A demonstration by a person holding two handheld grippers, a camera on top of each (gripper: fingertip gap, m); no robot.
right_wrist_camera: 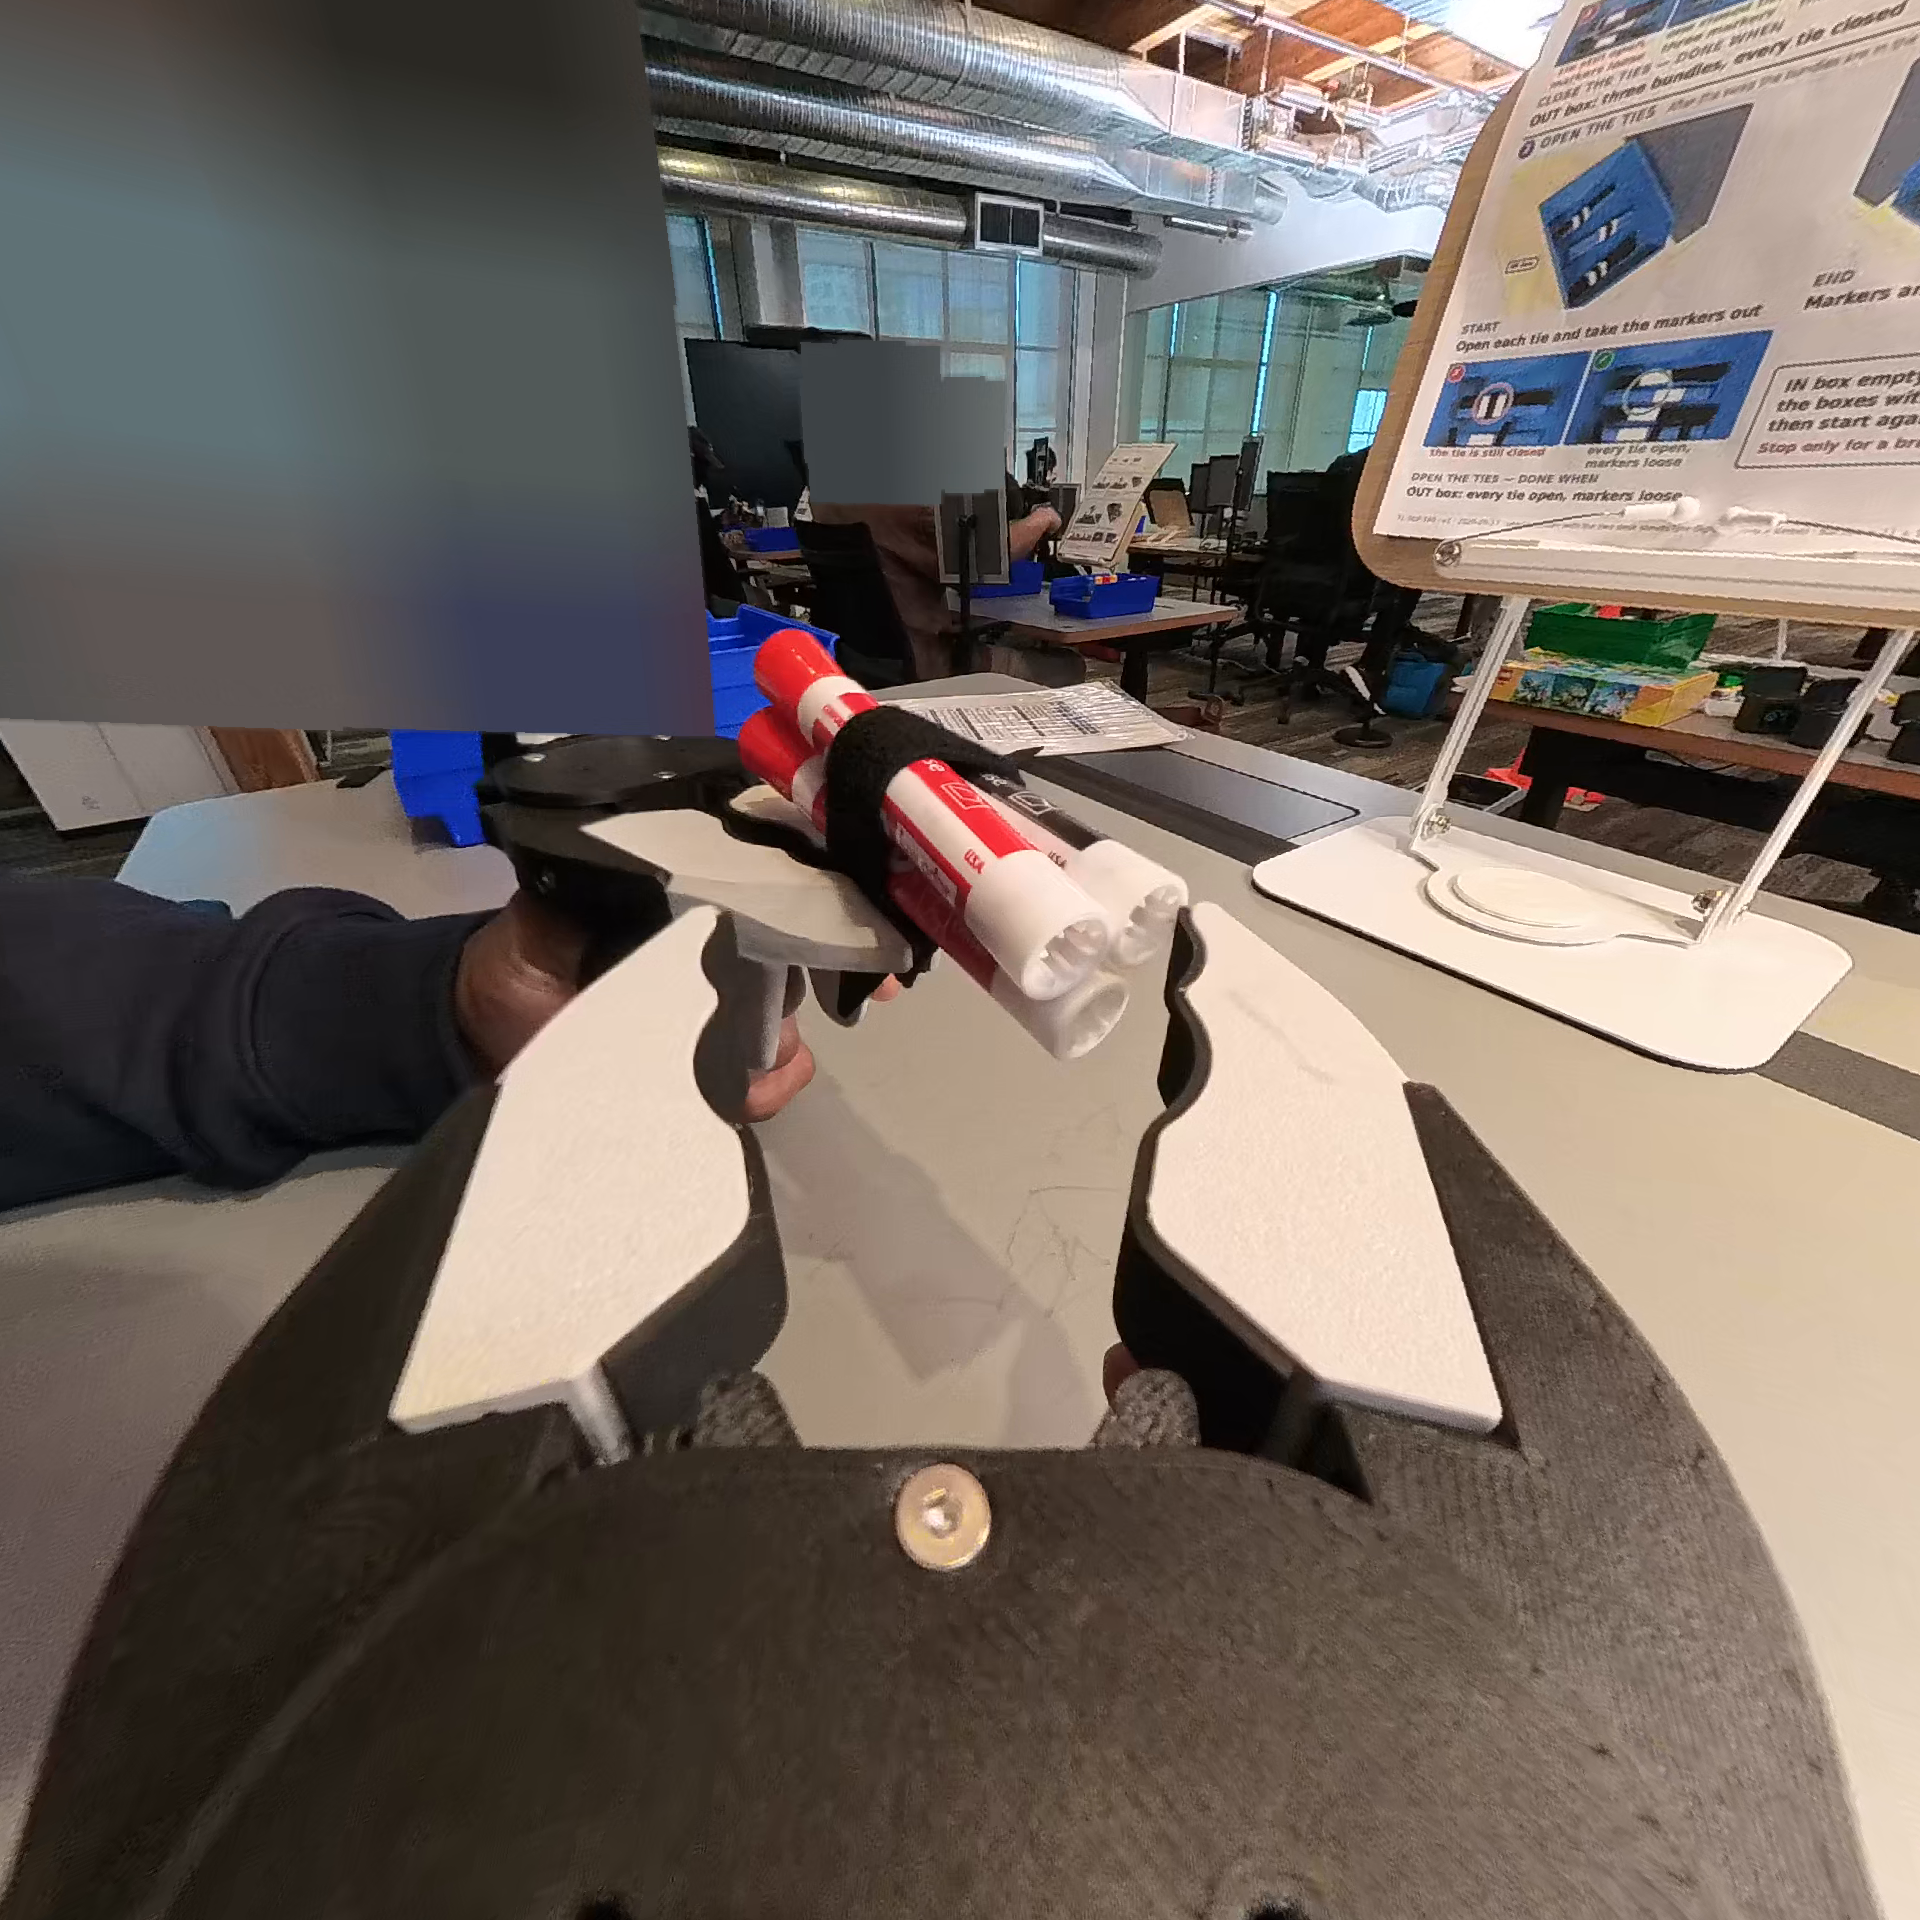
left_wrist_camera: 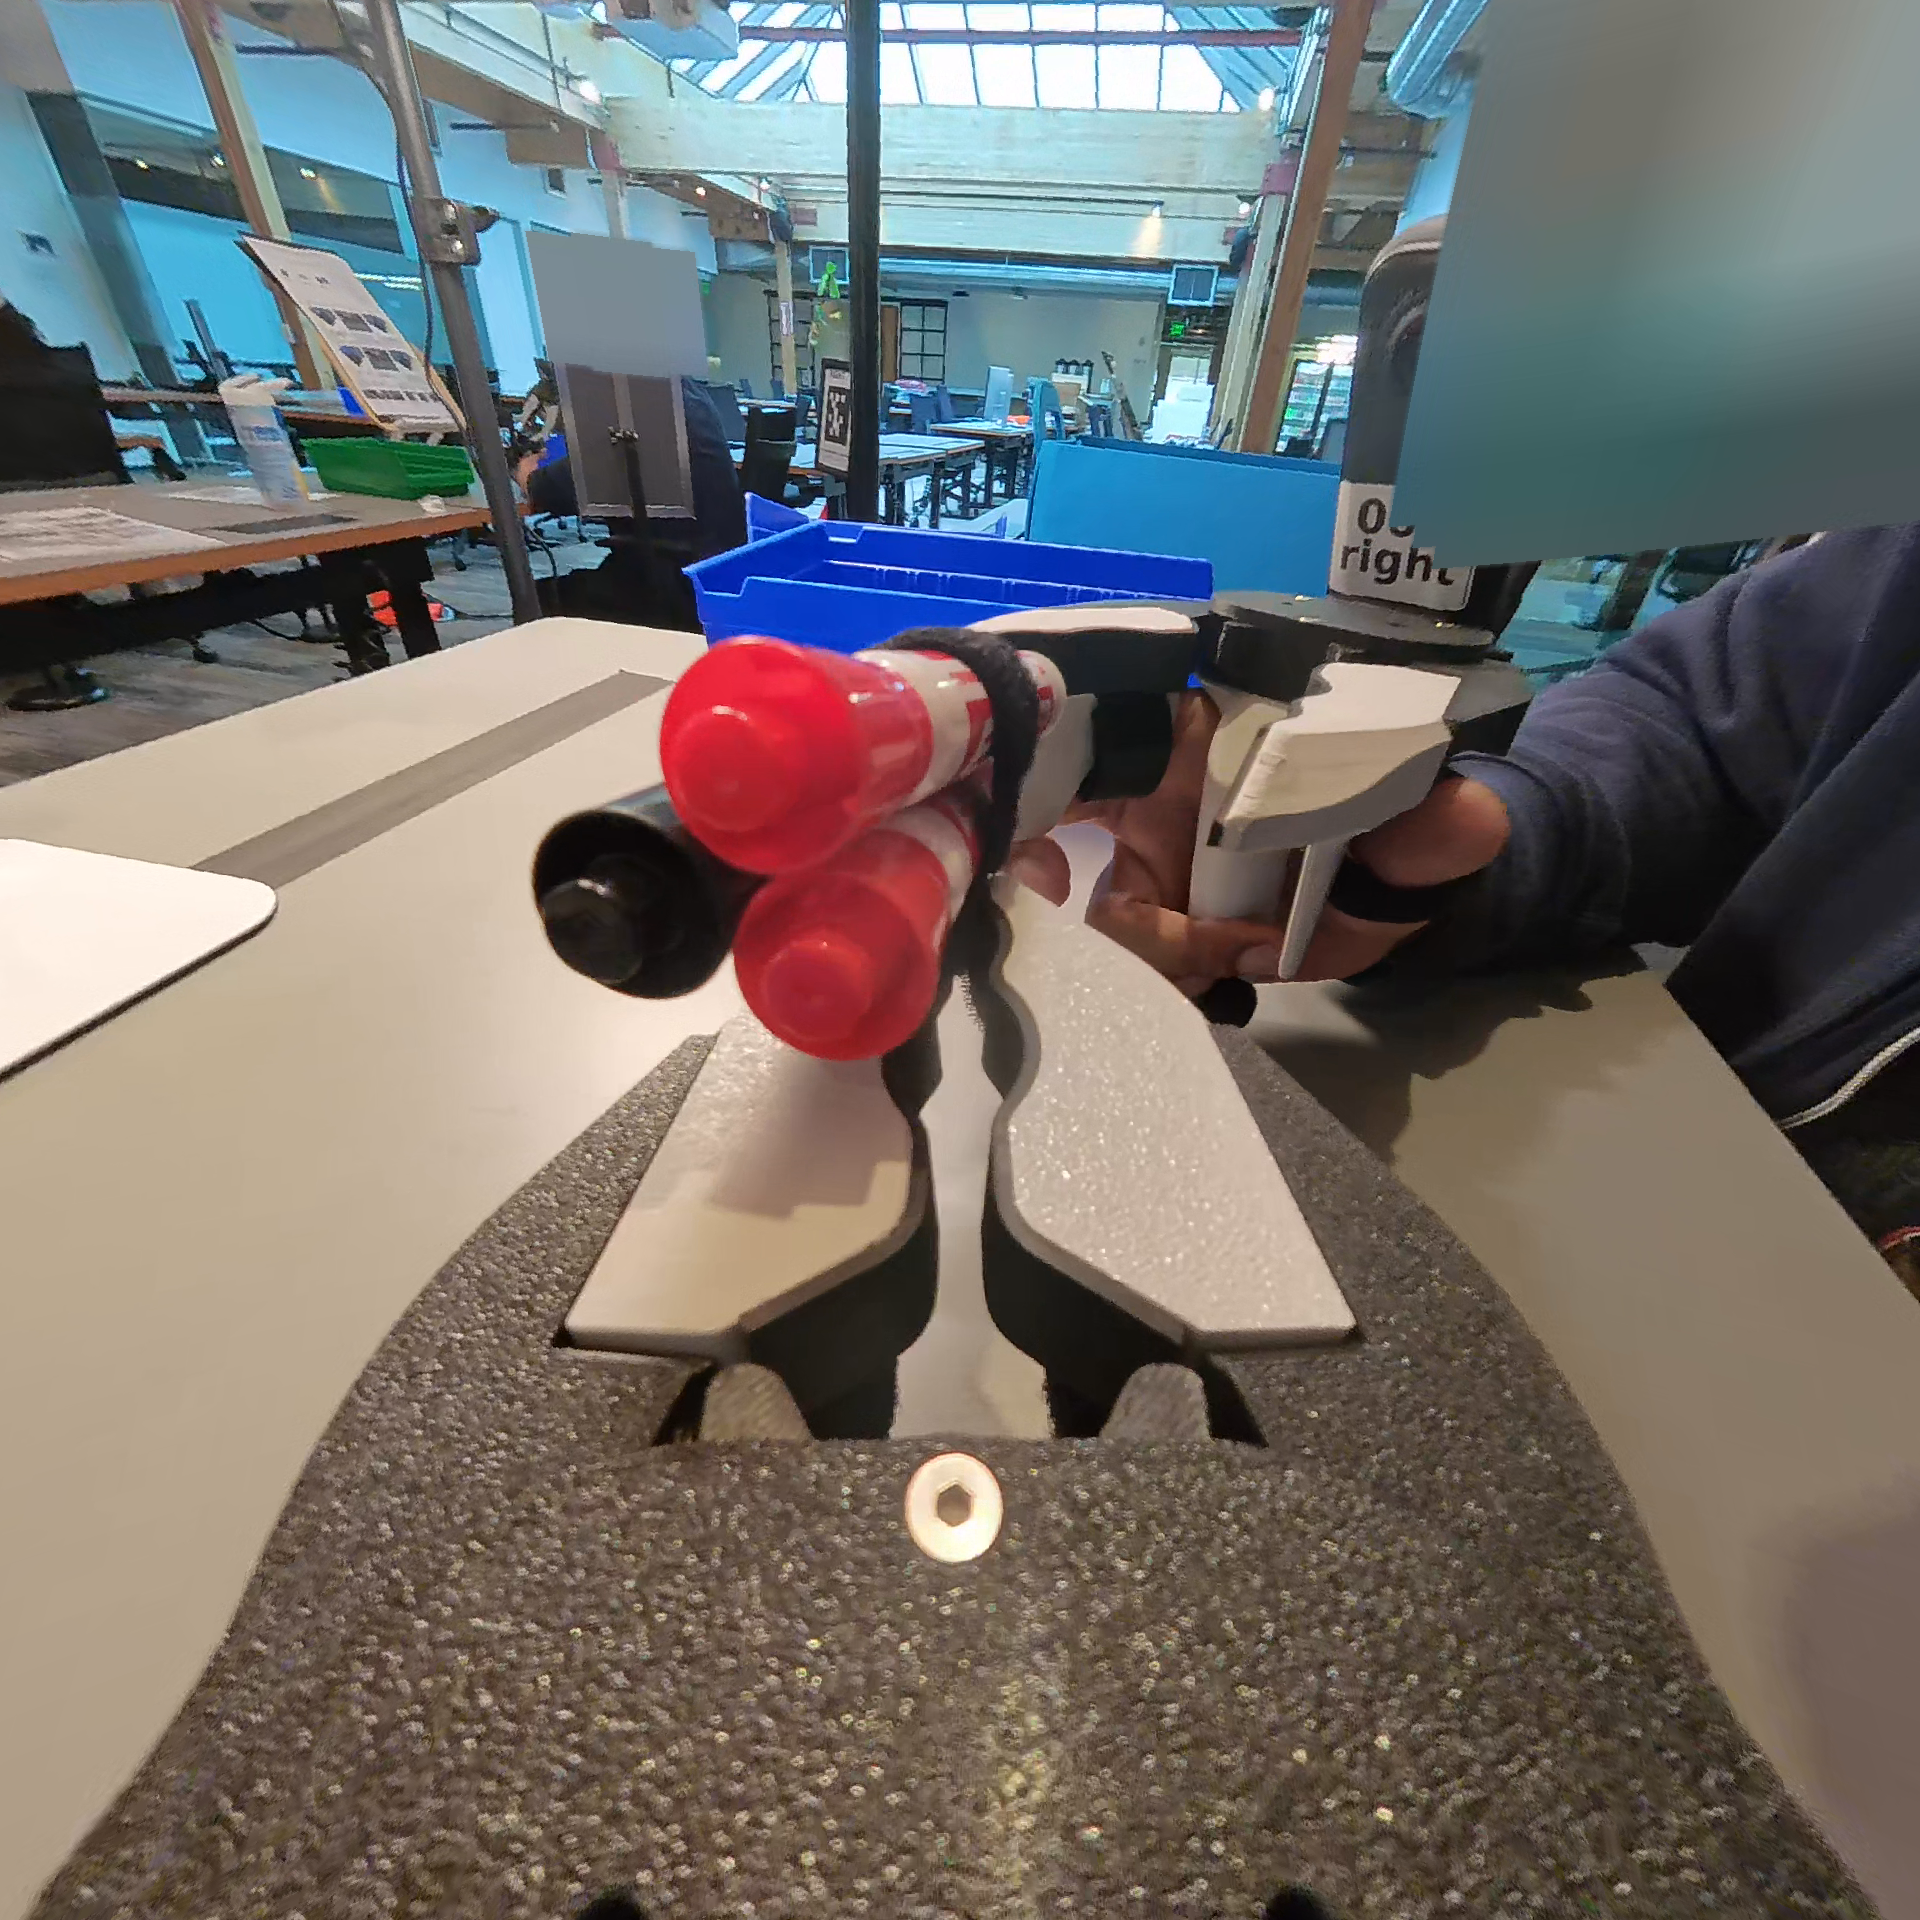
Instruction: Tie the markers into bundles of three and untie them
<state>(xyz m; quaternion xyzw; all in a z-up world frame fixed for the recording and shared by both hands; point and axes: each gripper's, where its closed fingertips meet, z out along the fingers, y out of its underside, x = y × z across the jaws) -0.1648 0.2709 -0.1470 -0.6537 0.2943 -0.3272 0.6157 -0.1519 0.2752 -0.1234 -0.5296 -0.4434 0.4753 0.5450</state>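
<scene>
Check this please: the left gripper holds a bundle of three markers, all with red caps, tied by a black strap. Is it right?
Not quite. The left wrist view shows two red caps and one black cap. The rest holds: the left gripper holds the bundle of three markers, tied by a black strap.

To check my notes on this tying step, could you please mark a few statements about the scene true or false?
1. The bundle shows two red caps and one black cap. True.
2. The black strap hangs undone. False: it is wrapped round the markers.
3. The right claw is clamped shut. False: it is open, with a finger on either side of the bundle's butt ends.
4. The left claw is closed on the black strap. True.
</scene>
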